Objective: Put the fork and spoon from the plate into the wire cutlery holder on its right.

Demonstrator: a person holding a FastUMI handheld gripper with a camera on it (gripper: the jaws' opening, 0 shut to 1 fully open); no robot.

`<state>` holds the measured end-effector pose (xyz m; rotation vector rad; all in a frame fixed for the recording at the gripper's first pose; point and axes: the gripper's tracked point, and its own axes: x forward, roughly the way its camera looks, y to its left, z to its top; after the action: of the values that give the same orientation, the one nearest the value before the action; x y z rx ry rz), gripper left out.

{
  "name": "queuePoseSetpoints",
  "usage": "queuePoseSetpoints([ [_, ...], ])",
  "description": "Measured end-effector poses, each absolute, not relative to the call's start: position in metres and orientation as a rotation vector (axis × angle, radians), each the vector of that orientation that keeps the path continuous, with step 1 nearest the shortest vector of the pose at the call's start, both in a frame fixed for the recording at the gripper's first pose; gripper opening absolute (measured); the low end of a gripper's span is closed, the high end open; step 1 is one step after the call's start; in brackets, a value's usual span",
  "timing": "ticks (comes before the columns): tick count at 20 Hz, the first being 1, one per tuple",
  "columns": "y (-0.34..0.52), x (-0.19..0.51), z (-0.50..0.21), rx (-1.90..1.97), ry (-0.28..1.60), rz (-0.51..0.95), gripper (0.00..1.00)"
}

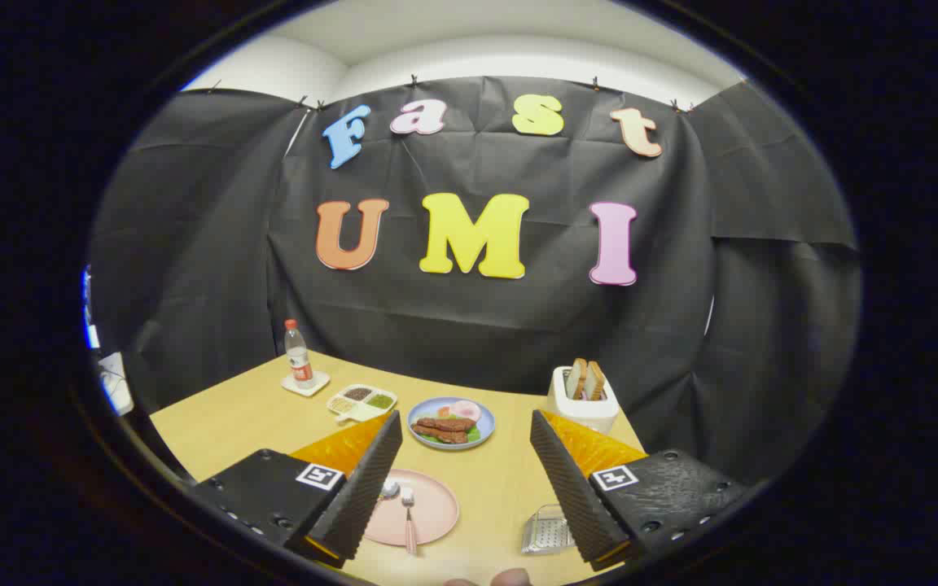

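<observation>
A light wooden table (501,480) fills the lower middle of the frame. At its far left corner a bottle (298,352) stands upright on a small white coaster (306,382). Right of that lies a white tray (361,400) with 3 compartments. A blue plate (451,422) of food sits near the centre. At the far right stands a white toaster (584,404) with 2 bread slices. Lower down, a pink plate (428,509) lies left, and a wire cutlery holder (547,530) lies right of it, well apart.
</observation>
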<state>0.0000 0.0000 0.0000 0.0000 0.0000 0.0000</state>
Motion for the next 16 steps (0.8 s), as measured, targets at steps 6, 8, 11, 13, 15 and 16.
queuePoseSetpoints([
  [6,0.009,0.0,-0.006,-0.022,0.004,0.013,0.95],
  [8,0.013,0.0,-0.012,-0.04,0.016,0.023,0.95],
  [11,0.021,0.0,-0.02,-0.053,0.034,0.038,0.95],
  [13,0.025,0.001,-0.026,-0.056,0.05,0.048,0.95],
  [15,0.029,0.004,-0.032,-0.067,0.07,0.06,0.95],
  [16,0.032,0.004,-0.035,-0.071,0.08,0.065,0.95],
])
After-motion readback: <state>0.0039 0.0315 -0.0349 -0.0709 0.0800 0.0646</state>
